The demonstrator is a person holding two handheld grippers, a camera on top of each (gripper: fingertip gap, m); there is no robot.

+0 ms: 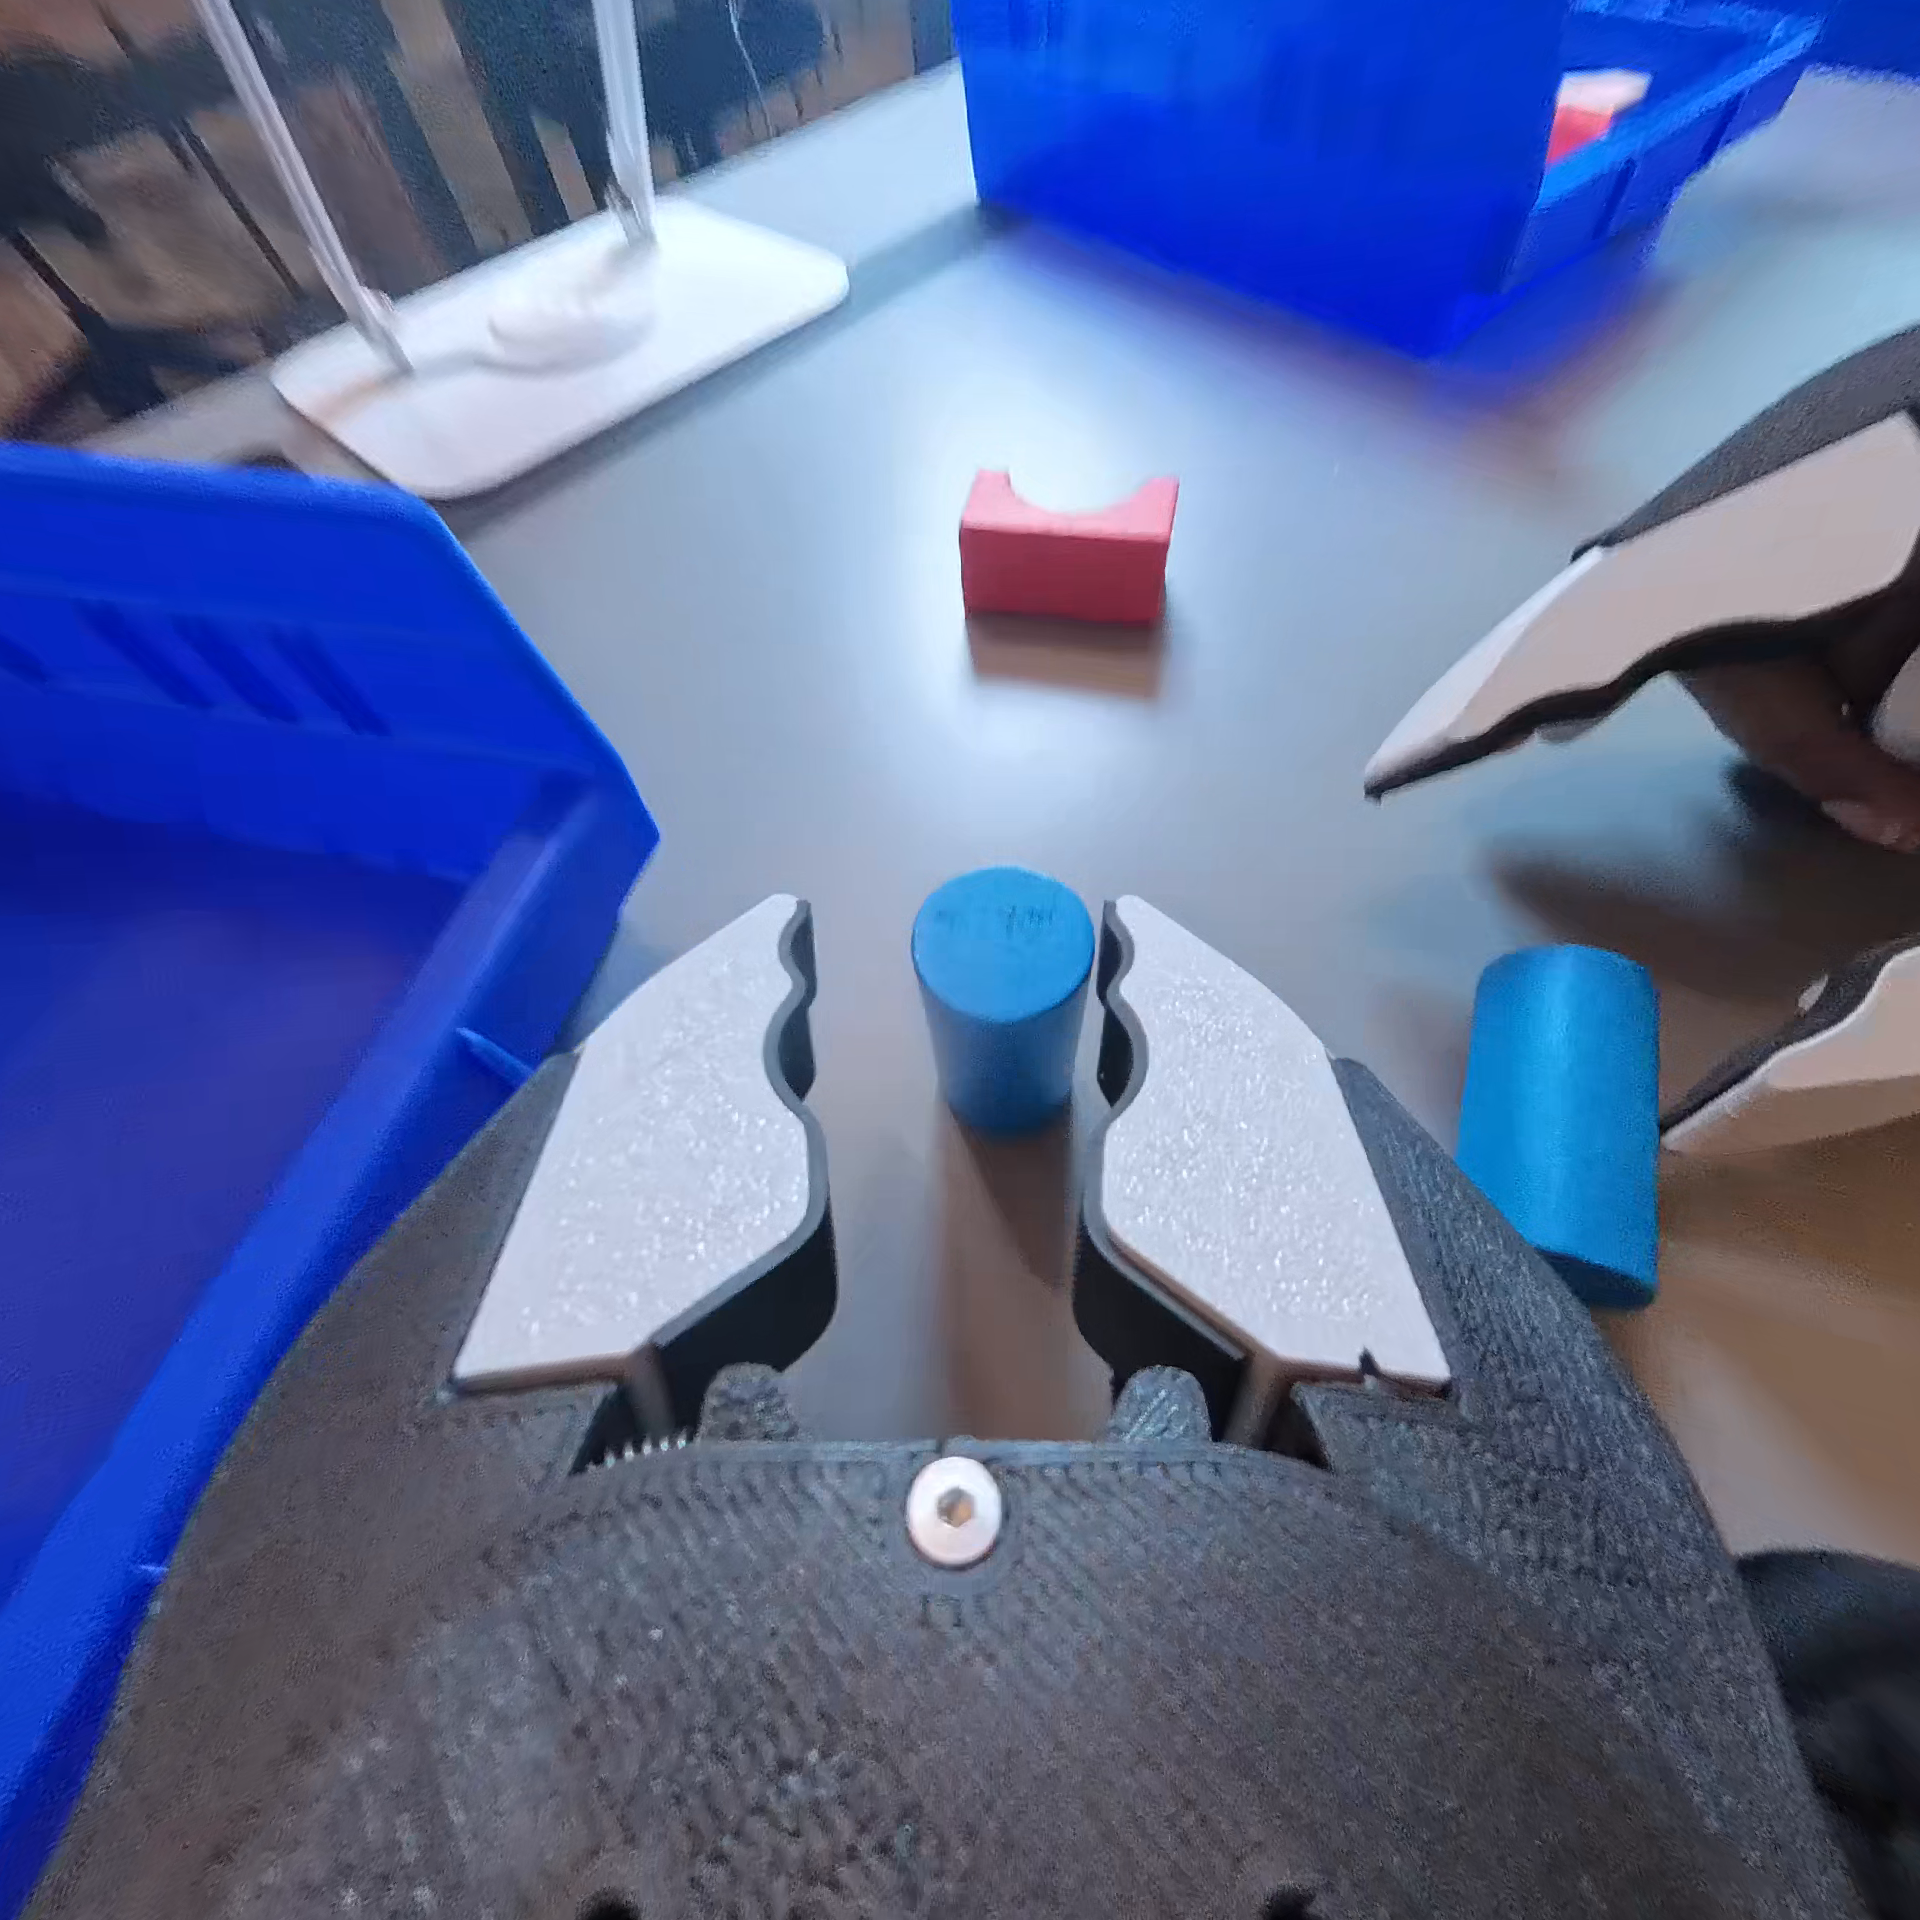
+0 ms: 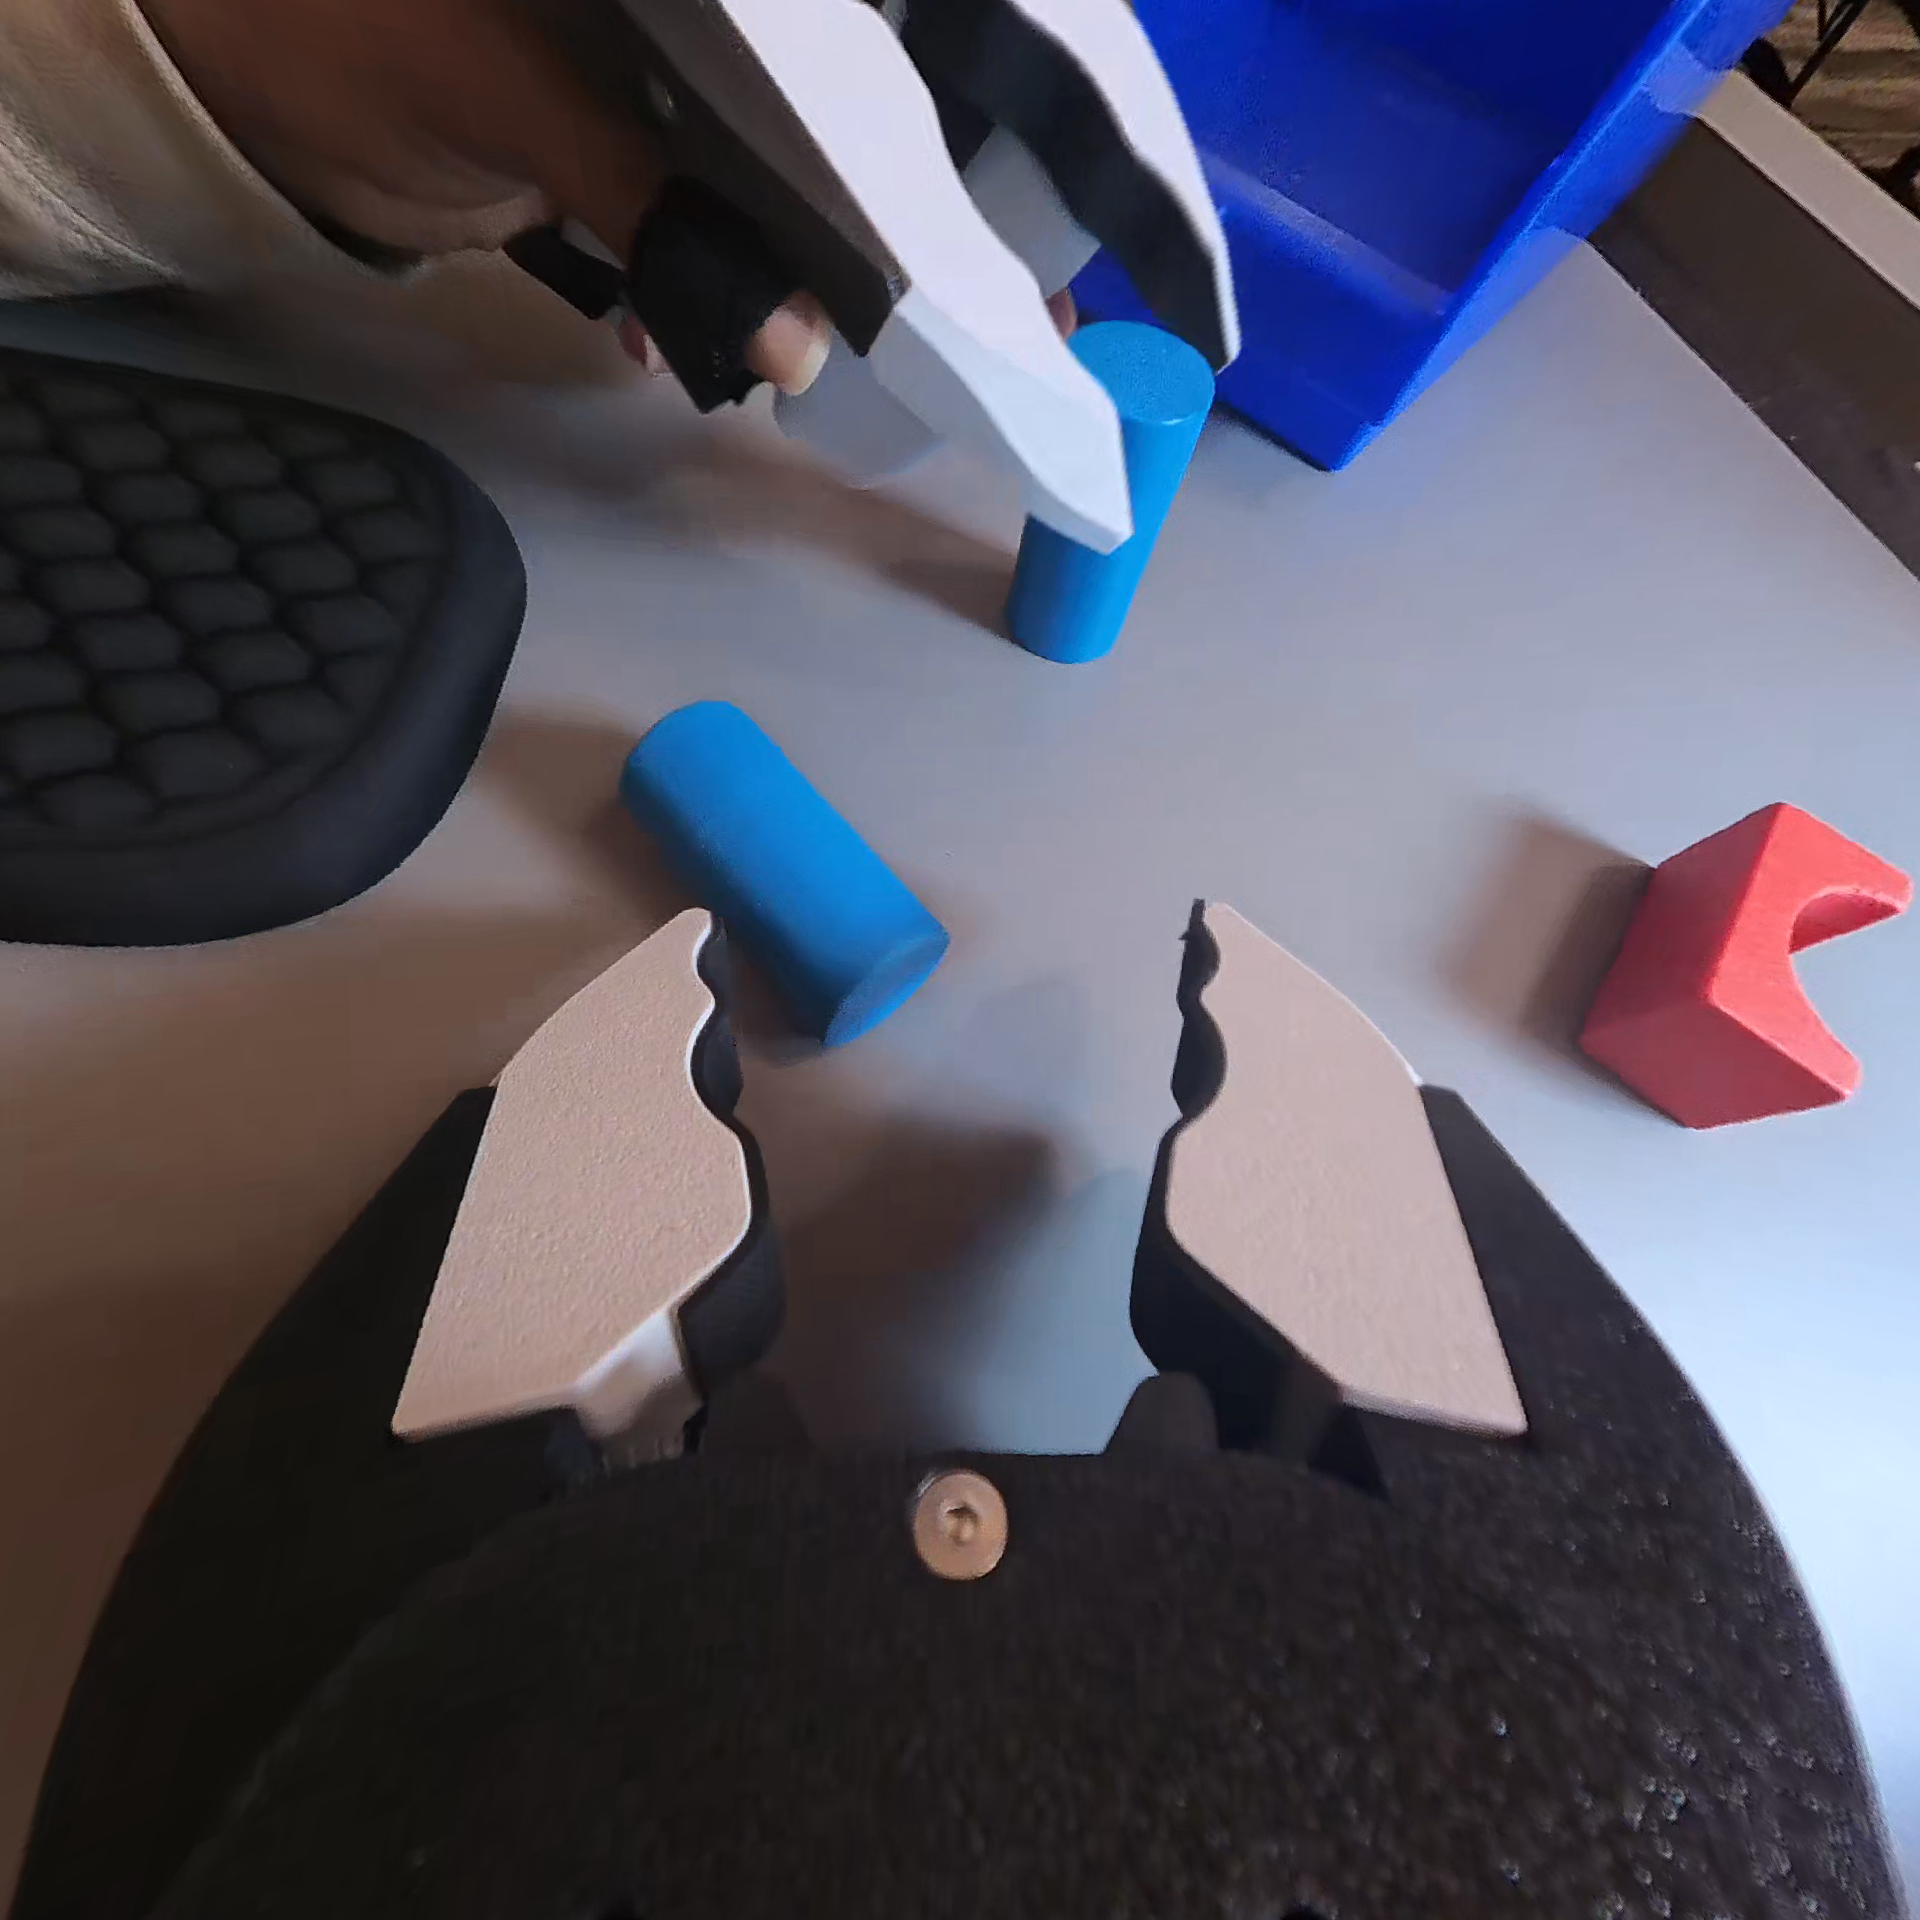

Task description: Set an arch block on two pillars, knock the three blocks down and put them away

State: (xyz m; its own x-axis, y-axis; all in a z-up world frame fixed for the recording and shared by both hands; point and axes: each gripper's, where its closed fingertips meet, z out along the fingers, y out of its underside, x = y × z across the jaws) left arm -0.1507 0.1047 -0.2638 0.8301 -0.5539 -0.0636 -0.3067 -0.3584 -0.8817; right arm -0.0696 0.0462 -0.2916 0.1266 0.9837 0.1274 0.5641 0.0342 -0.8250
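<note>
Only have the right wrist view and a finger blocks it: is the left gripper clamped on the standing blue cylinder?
Observer: No. The left gripper straddles the upright cylinder, jaws open, a gap on each side.
Operator: Any second bin?
Observer: Yes, a far blue bin behind the red arch block, something red inside it.
Operator: Anything else back there?
Observer: A white stand base left of that bin.
</note>
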